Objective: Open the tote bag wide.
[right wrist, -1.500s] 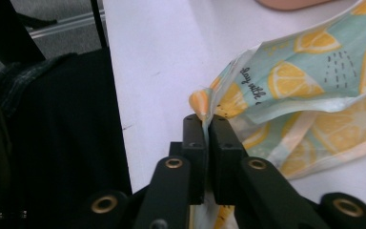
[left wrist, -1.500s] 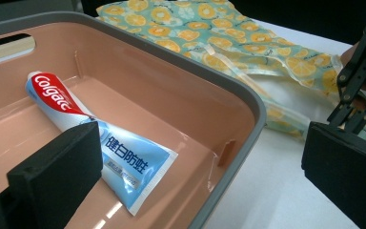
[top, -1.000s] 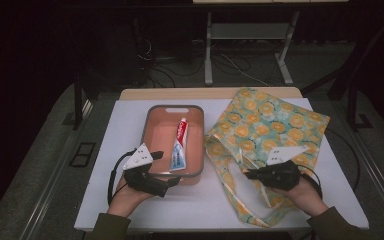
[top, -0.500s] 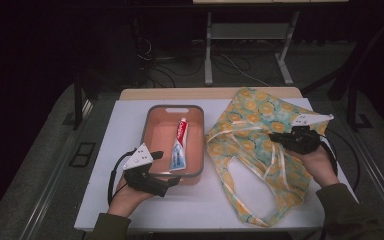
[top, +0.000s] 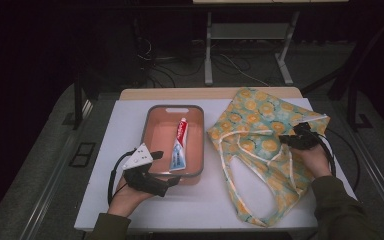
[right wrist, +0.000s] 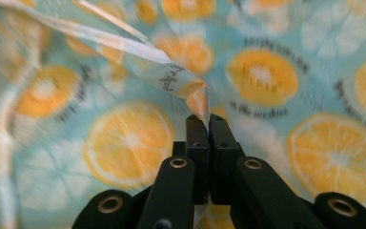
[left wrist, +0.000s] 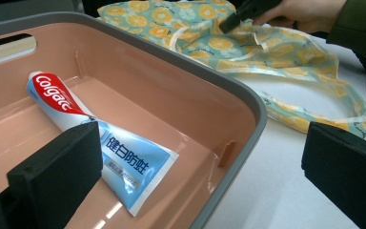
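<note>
Since a second ago, the right gripper (top: 300, 140) has carried the bag's (top: 260, 125) edge from the near table edge up and rightward over the bag; its jaws are clenched on a fold of the cloth, seen pinched in the right gripper view (right wrist: 205, 114). Taking the tray (top: 150, 120) as landmark: the left gripper (top: 167, 182) sits at its near rim, jaws released and wide, unmoved. Toothpaste (top: 179, 145) lies inside the tray. The bag lies just right of it.
</note>
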### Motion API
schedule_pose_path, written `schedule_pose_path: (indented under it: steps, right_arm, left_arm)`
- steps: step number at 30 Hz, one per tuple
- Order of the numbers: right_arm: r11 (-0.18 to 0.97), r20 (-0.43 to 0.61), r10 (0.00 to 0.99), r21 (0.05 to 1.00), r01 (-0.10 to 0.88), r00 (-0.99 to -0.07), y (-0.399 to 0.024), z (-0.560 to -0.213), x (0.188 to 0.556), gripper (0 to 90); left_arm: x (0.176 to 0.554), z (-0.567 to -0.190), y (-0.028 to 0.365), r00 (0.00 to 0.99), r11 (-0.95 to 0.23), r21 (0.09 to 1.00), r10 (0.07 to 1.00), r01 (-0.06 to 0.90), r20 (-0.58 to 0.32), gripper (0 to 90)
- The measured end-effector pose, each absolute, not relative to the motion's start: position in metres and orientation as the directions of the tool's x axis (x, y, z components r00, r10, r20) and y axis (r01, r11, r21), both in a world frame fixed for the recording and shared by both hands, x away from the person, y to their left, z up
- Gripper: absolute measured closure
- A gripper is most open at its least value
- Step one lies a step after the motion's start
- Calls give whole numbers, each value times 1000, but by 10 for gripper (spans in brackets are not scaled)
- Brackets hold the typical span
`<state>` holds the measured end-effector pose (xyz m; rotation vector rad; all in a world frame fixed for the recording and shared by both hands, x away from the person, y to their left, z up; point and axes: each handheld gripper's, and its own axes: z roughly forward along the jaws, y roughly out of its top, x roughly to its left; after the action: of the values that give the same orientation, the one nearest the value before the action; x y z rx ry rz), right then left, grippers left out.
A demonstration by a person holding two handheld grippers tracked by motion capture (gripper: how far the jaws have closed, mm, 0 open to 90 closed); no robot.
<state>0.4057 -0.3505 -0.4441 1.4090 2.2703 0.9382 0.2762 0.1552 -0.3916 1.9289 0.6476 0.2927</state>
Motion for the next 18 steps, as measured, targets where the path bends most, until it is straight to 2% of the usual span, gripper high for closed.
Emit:
schedule_pose_path:
  steps: [1,2,3,8,12,18]
  right_arm:
    - [296,84,881,669,682,-465,-352,-445,406,829]
    - [260,127,880,678,687,-459,-354,-442,405,683]
    - [260,127,880,678,687,-459,-354,-442,405,683]
    - [233,142,851,760,607,-505,-351,-402,387,442]
    - [244,161,816,775,583,-555,-344,-386,372,421]
    - [402,132,704,736,544,-698,-313,-384,345,420]
  left_arm:
    - [276,-392,155,825,-321,896,560,307,-82,0]
    - [276,-392,155,825,-322,895,560,307,-82,0]
    - [276,-391,155,825,-322,895,559,307,-82,0]
    - [276,-391,155,825,-320,896,559,308,-84,0]
    - [276,-391,155,824,-320,896,560,308,-84,0]
    - [276,-391,155,825,-324,895,560,307,-80,0]
